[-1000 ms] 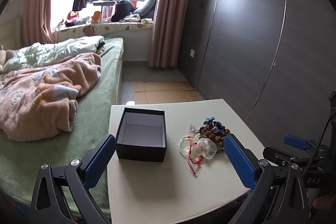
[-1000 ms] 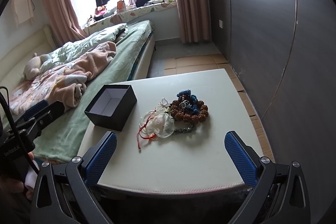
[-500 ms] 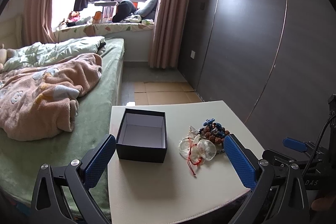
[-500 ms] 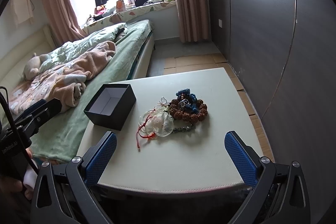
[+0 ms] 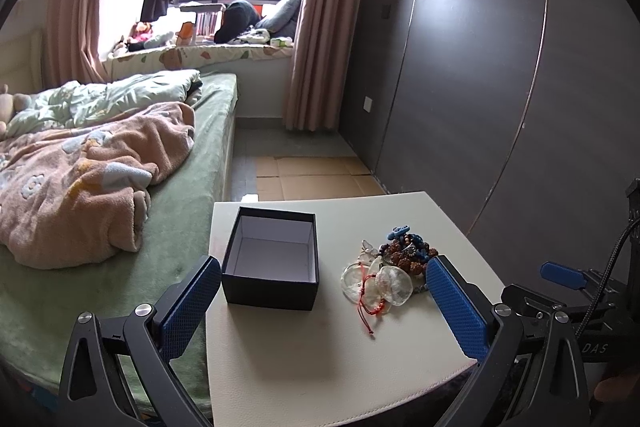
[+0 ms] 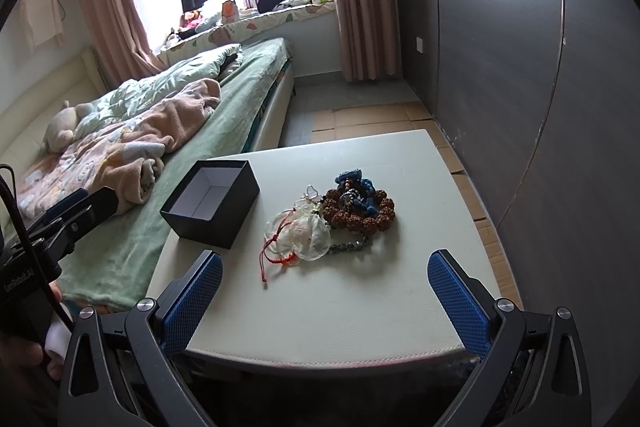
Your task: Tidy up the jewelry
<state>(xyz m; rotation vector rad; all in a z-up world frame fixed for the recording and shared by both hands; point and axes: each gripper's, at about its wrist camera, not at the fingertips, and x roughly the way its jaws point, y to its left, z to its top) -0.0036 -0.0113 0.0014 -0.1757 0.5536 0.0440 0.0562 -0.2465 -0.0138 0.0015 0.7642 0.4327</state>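
An open, empty black box (image 5: 272,263) (image 6: 211,203) with a white inside stands on the left part of a white table (image 5: 320,367) (image 6: 340,307). To its right lies a jewelry pile: clear bangles with a red cord (image 5: 376,285) (image 6: 300,233), a brown bead bracelet (image 5: 404,257) (image 6: 360,215) and blue pieces (image 6: 360,189). My left gripper (image 5: 324,303) is open and empty, over the table's near part. My right gripper (image 6: 326,297) is open and empty, near the table's front edge.
A bed (image 5: 120,187) with a pink blanket (image 5: 80,183) touches the table's left side. A dark panelled wall (image 5: 500,107) runs along the right. Cardboard (image 5: 312,179) covers the floor behind the table. The other gripper shows at each view's edge (image 5: 560,275) (image 6: 72,215).
Both views have pulled back slightly, so the table and its objects sit a little lower and farther. The box and jewelry have not moved. Both grippers stay open.
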